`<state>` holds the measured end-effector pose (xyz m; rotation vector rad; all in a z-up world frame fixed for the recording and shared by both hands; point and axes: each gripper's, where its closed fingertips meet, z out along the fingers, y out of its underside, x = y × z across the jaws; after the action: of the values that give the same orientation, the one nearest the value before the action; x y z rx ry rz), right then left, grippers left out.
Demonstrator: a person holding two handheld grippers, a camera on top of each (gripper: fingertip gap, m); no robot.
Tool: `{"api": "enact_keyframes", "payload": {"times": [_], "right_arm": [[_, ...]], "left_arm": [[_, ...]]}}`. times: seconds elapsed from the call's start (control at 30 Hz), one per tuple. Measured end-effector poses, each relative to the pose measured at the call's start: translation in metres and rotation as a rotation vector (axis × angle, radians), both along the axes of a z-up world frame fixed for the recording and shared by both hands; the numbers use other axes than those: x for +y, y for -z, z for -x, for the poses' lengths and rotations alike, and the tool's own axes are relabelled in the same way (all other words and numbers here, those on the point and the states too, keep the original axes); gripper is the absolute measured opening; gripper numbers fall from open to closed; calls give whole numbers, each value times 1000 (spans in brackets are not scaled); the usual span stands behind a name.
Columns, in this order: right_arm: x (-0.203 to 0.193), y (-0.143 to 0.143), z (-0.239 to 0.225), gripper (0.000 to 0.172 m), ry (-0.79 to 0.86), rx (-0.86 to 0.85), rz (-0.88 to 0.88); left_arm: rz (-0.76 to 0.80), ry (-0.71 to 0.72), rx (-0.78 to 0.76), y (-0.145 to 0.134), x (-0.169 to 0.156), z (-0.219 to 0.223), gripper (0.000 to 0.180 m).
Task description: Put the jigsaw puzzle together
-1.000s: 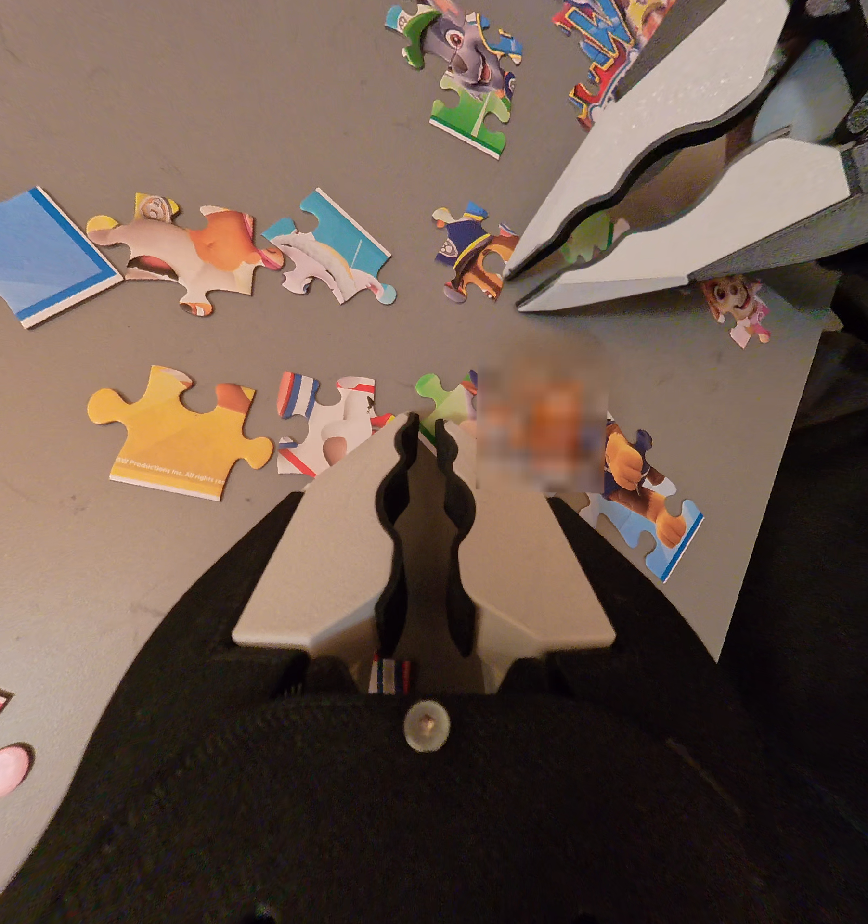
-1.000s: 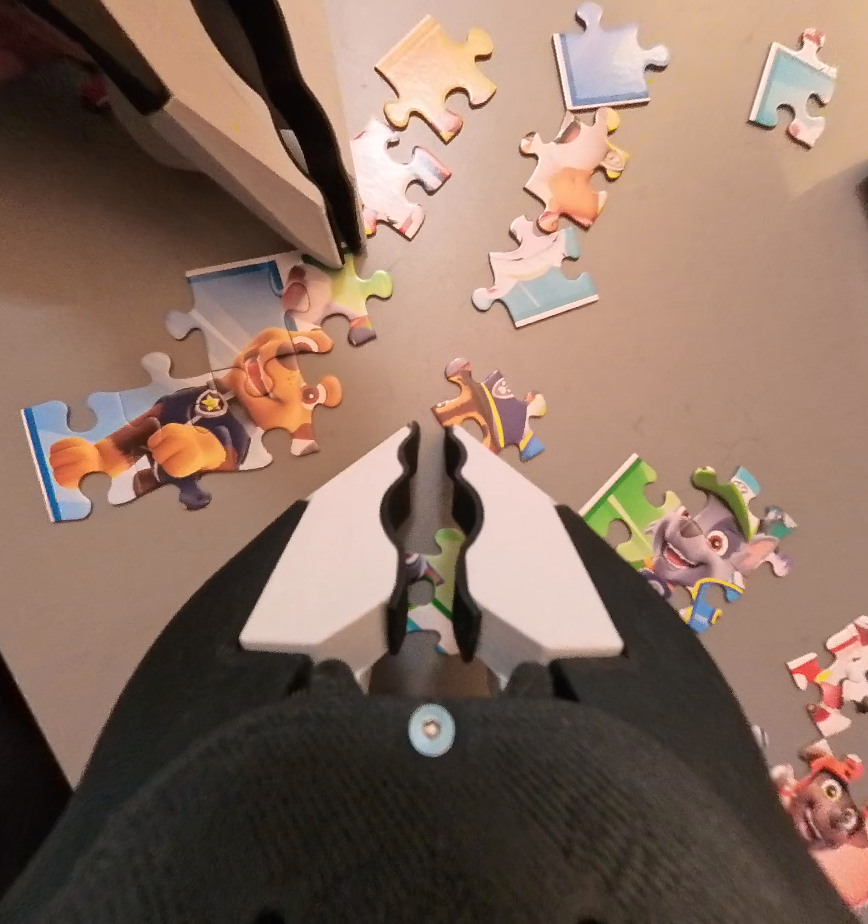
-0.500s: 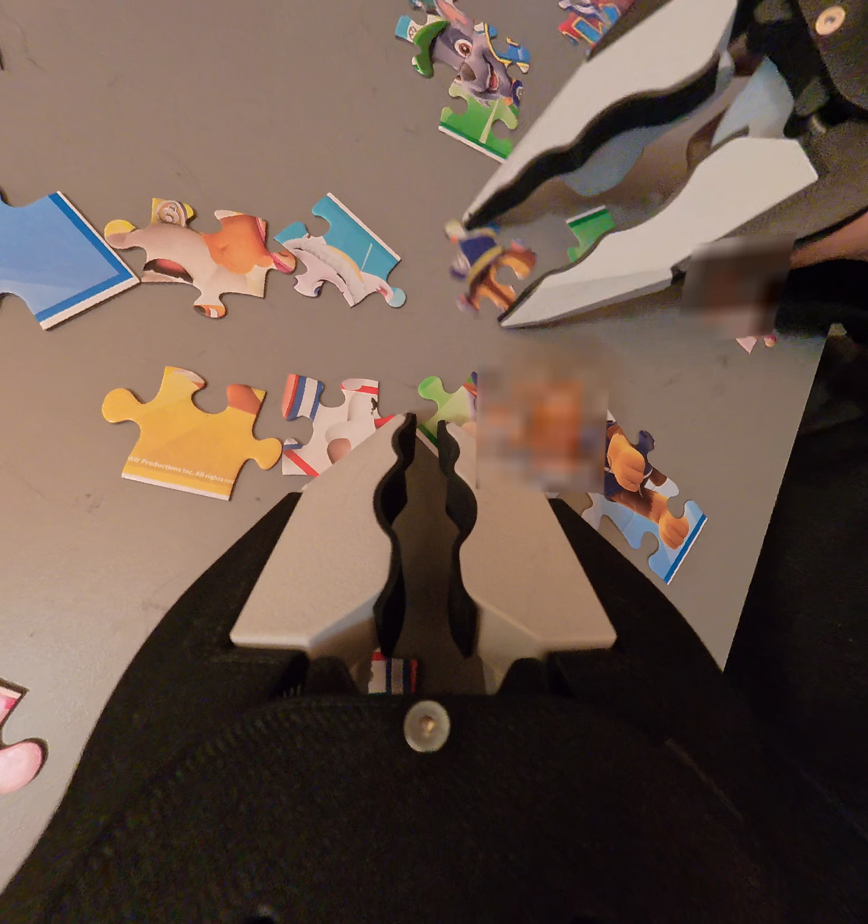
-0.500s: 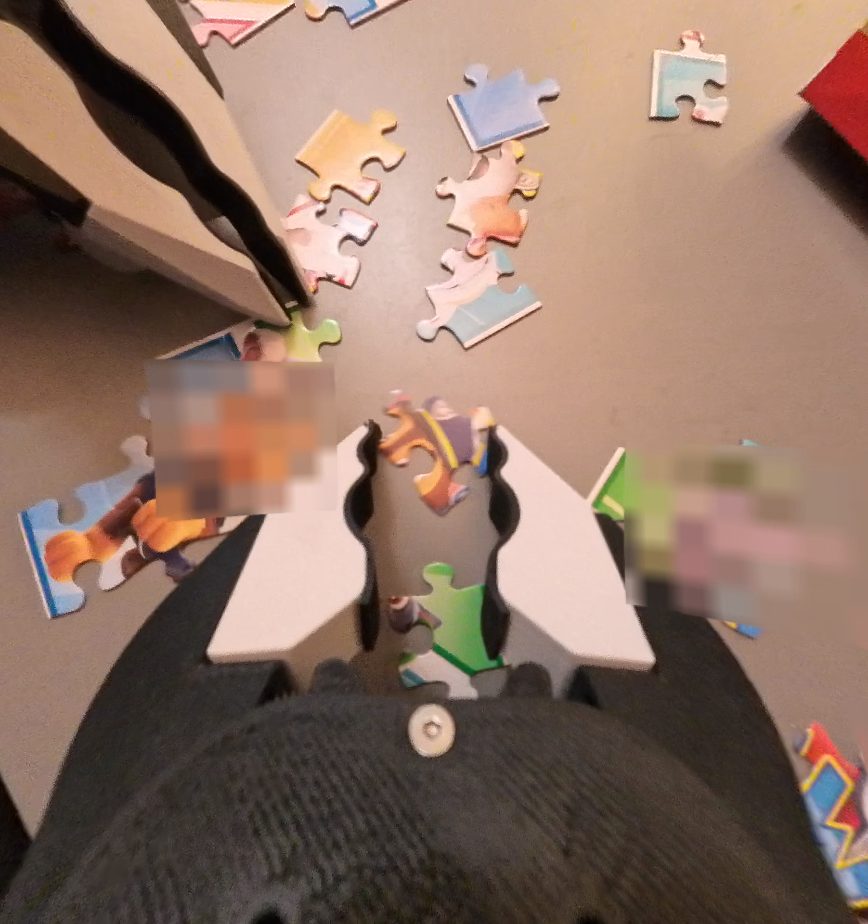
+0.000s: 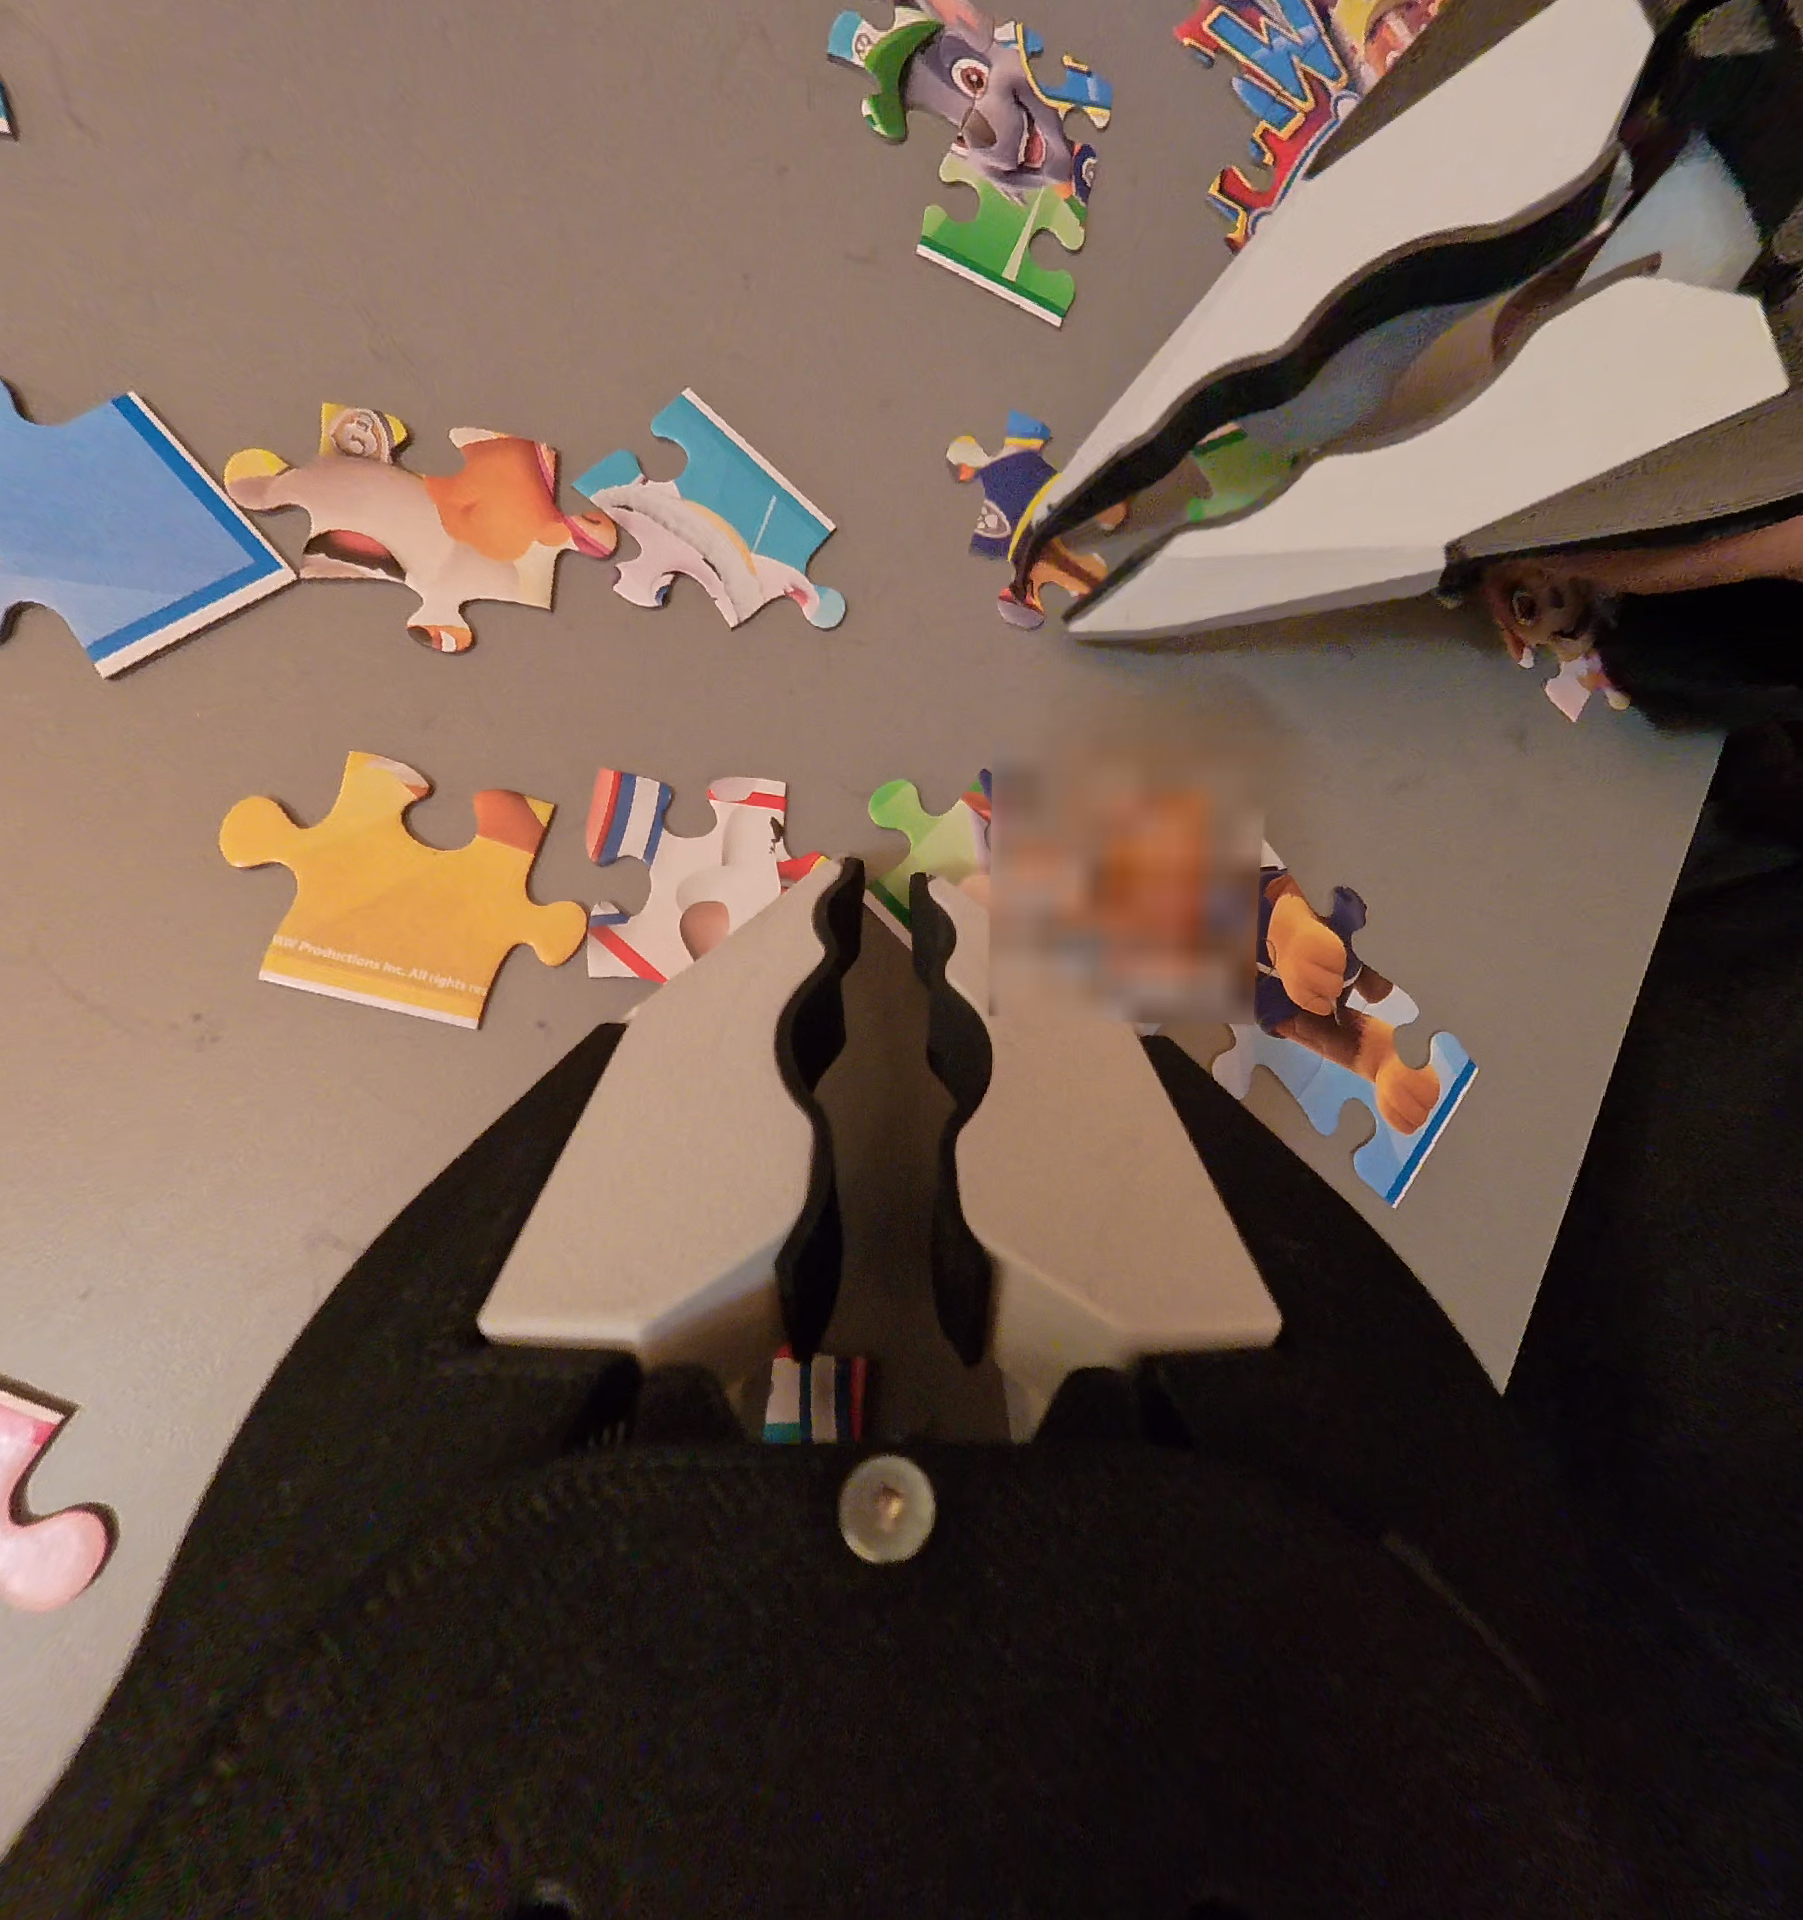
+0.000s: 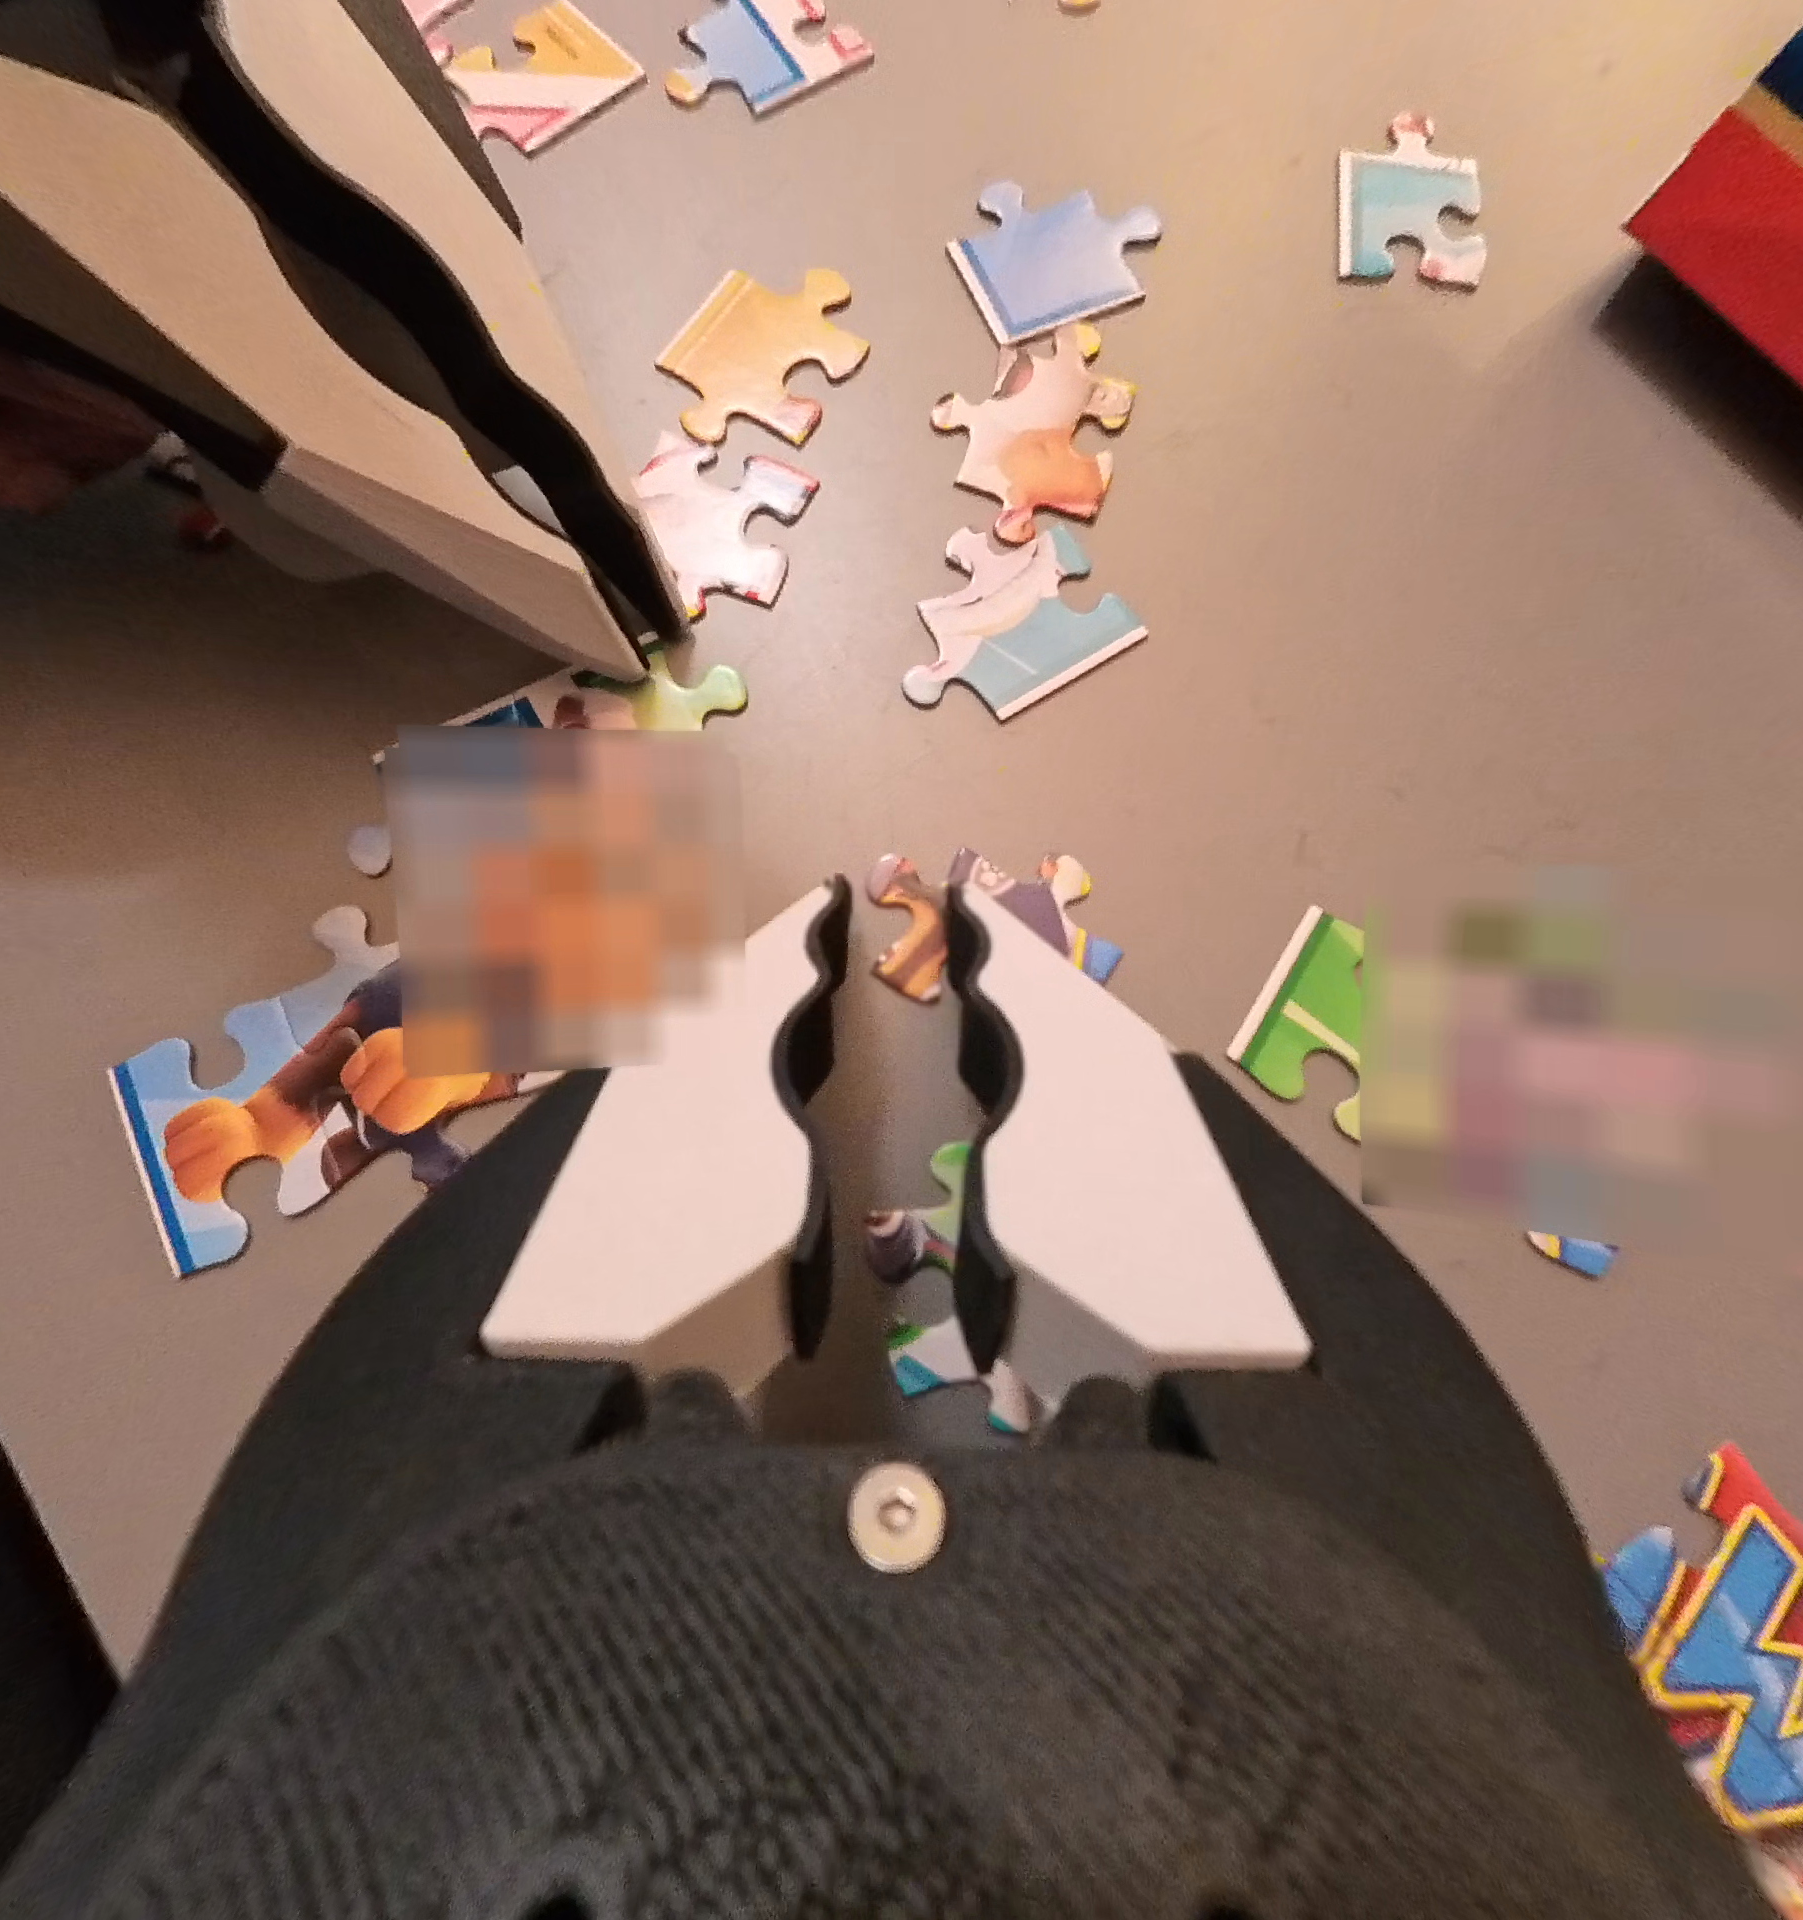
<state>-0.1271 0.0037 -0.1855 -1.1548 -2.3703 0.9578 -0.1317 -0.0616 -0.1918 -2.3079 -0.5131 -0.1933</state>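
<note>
Navy-and-orange puzzle piece [image 6: 912,935]: lies on the grey table [image 5: 461,208], between the fingertips of the right gripper [image 6: 895,891]. It is thin printed card with knobs and notches, showing part of a cartoon pup.

Right gripper: jaws narrowly apart. The right pad [image 6: 964,935] appears to meet the piece's edge. A sliver of table shows between the piece and the left pad, so I judge it not yet clamped, though the wrist view is soft here.

Left gripper [image 5: 884,878]: jaws all but closed, nothing between them. Its tips sit at the edge of a green piece [image 5: 918,831], just beside a red-white-blue striped piece [image 5: 689,883].

Handling: card this thin gives little edge to bite. Both pads should sit low and square on opposite edges, and the squeeze should be gentle so the piece does not flip or buckle.
</note>
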Motion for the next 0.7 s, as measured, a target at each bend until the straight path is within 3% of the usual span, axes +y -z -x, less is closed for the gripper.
{"api": "enact_keyframes", "payload": {"times": [0.17, 0.3, 0.43, 0.57, 0.63, 0.7], "right_arm": [[11, -12, 5, 22, 37, 42, 6], [17, -6, 11, 56, 72, -6, 36], [10, 7, 13, 68, 57, -11, -12], [8, 6, 14, 57, 66, -6, 0], [6, 6, 13, 40, 54, -3, 1], [5, 6, 13, 40, 54, -3, -2]], "left_arm": [[-4, 1, -2, 0, 0, 0, 6], [-6, 2, -3, 0, 1, 0, 6], [-7, 1, -4, 0, 1, 0, 6], [-11, 1, -8, 0, 1, 0, 6], [-13, 1, -10, 0, 1, 0, 6], [-14, 2, -10, 0, 1, 0, 6]]}}
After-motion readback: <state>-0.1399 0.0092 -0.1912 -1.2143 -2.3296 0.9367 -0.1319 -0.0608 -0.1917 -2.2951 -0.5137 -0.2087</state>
